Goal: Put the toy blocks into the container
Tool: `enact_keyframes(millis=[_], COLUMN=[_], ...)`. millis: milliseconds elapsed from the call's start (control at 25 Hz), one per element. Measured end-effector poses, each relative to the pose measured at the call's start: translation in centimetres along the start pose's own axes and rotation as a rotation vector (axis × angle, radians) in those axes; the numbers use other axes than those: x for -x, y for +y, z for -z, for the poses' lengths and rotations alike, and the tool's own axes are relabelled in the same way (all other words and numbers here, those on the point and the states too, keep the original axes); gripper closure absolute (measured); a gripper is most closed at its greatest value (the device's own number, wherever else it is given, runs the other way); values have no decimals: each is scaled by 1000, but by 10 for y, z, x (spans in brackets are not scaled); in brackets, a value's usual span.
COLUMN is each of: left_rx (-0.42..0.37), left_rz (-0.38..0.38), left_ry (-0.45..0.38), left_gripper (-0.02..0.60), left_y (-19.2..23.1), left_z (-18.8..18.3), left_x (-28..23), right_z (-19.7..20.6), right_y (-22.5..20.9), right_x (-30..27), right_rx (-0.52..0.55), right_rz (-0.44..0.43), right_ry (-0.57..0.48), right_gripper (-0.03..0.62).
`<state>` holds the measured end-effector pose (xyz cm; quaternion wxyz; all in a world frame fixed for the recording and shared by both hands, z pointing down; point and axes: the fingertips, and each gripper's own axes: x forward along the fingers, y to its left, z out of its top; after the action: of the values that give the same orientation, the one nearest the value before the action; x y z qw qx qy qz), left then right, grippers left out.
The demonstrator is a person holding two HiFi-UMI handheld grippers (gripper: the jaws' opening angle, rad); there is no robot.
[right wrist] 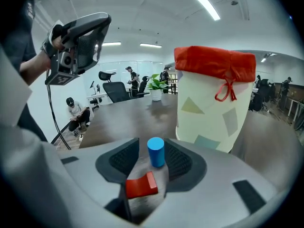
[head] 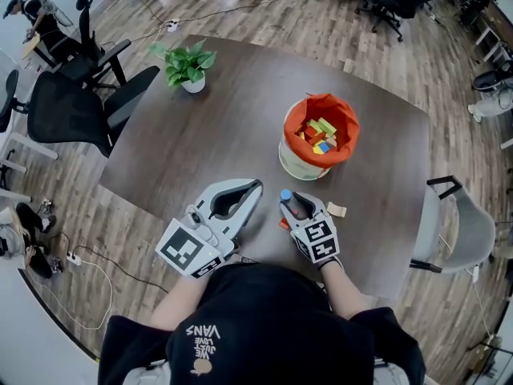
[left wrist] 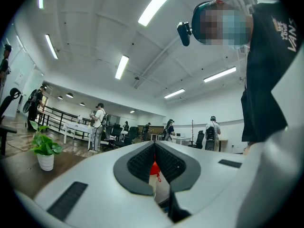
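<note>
Currently two loose toy blocks sit at the right gripper [head: 296, 201]. A blue cylinder [right wrist: 156, 151] stands upright on the table [head: 200, 135] between the jaws, and a red block [right wrist: 140, 186] lies flat behind it, deeper in the throat. The jaws are apart at a narrow setting. The cylinder looks to touch one pad while a sliver of table shows on its other side, so I judge it bracketed, not yet clamped. The low, level approach suits a grip on the cylinder's sides. A beige block [head: 336, 210] lies at 3 o'clock of this gripper, apart from it.

The container [head: 292, 163], cream-walled with an orange-red fabric rim, stands near the right gripper at about 1 o'clock. It already holds a heap of coloured blocks [head: 319, 133] in yellow, green, red and blue; the count is not determinable.

The left gripper [head: 255, 186], at 9 o'clock of the right, is held raised off the table. Its fingertips are closed together with nothing between them, evidently parked clear of the work. A potted plant [head: 186, 66] stands at the table's 11 o'clock, well apart.
</note>
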<state>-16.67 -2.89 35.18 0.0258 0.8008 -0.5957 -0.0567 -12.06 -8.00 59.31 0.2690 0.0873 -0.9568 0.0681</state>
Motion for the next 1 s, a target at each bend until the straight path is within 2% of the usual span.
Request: enact_keyframes(millis=[160,480,640,760,800,1000], left_rx=[1,-1,-3,-3,-2,4], left_rz=[-7,-25,-32,-35,-36,-41], left_ry=[1,5,6,10,11,14], left_gripper=[569,569,569,569,569,569], left_y=[-1,2,3,4,4,6], left_z=[0,-1,0,1,1,3], left_x=[2,8,8,9,10,11], right_z=[13,18,22,23,24,24], right_y=[-2,-1,-6,-7,-6,-6], right_x=[-10,-24,-27,-29,-29,-27], right_rx=[10,49,58,71,72,101], right_rz=[-5,-26,-6,-8,-9,-14], right_ry=[45,100,130,128,130,142], right_gripper=[401,398,398,407,451,456])
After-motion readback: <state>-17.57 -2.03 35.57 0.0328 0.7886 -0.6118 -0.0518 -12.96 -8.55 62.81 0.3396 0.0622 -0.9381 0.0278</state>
